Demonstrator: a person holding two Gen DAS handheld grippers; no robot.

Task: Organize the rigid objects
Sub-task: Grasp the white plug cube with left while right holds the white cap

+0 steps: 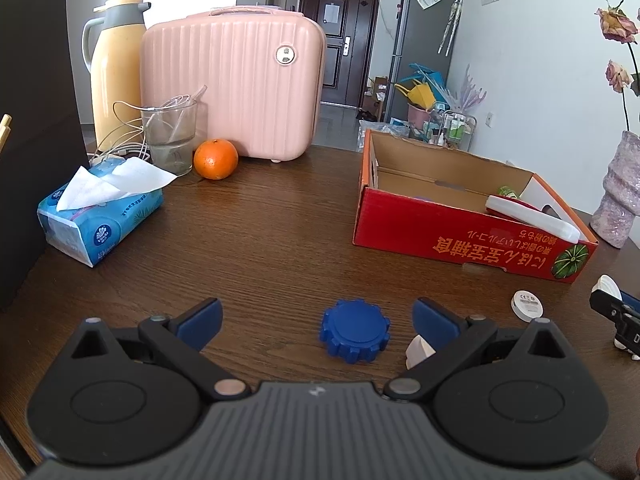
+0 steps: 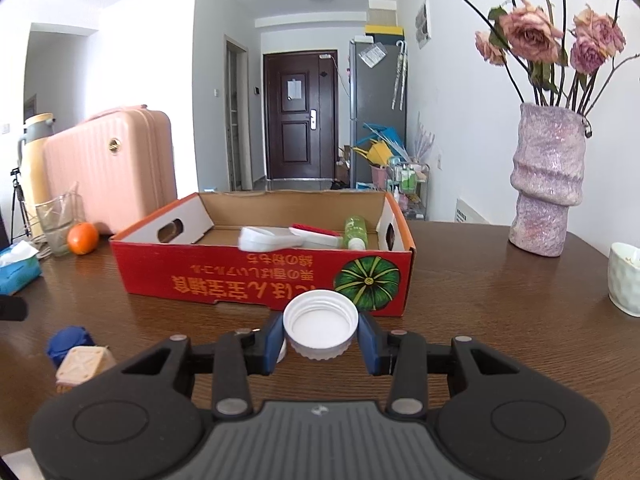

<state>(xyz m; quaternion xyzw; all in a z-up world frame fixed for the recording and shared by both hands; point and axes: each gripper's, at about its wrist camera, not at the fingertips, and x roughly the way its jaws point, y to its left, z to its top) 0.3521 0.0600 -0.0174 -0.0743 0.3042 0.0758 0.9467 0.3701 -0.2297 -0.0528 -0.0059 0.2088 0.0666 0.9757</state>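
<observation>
**White cap held just short of the box**

In the right wrist view the right tongs [image 2: 321, 338] are clamped on a white cap [image 2: 320, 330], open side up. The red cardboard box [image 2: 260, 276] lies straight ahead, above them in frame. The left tongs [image 1: 316, 322] stand apart around a blue gear-shaped lid [image 1: 354, 336] on the tabletop [image 1: 260, 240].
</observation>
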